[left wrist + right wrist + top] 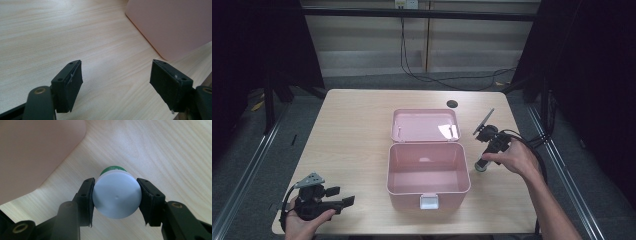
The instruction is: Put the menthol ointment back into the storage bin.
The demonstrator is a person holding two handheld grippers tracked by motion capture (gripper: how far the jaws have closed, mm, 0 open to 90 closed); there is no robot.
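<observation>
1. A person's right gripper (115, 195) clamps a white-capped bottle (116, 195) by the cap, the two pads pressed on opposite sides of it; a green body shows beneath the cap. In the high view the bottle (482, 165) stands just right of the open pink box (428, 187), at or barely above the table (357, 130).

2. The left gripper (343, 201) rests in the person's hand at the near left corner of the table, well apart from the box, its jaws spread wide and holding nothing.

3. Slip risk: the grip is on a smooth round cap only. If the pads sit off-centre, the bottle could squirt out sideways, drop and roll off the right edge.

4. Cap risk: if the cap is loose, the body might swing or part from it under its own weight.

5. Wall strike: the box rim stands tall next to the bottle. A move across that is too low would likely knock the bottle's base on the wall, tilting it in the jaws or shoving the box.

6. Box shift: nothing steadies the box, as the free gripper is far off; a bump may slide it or jog the lid (426, 125) lying open behind.

7. Drop risk: release from too high could leave the bottle toppling inside.
</observation>
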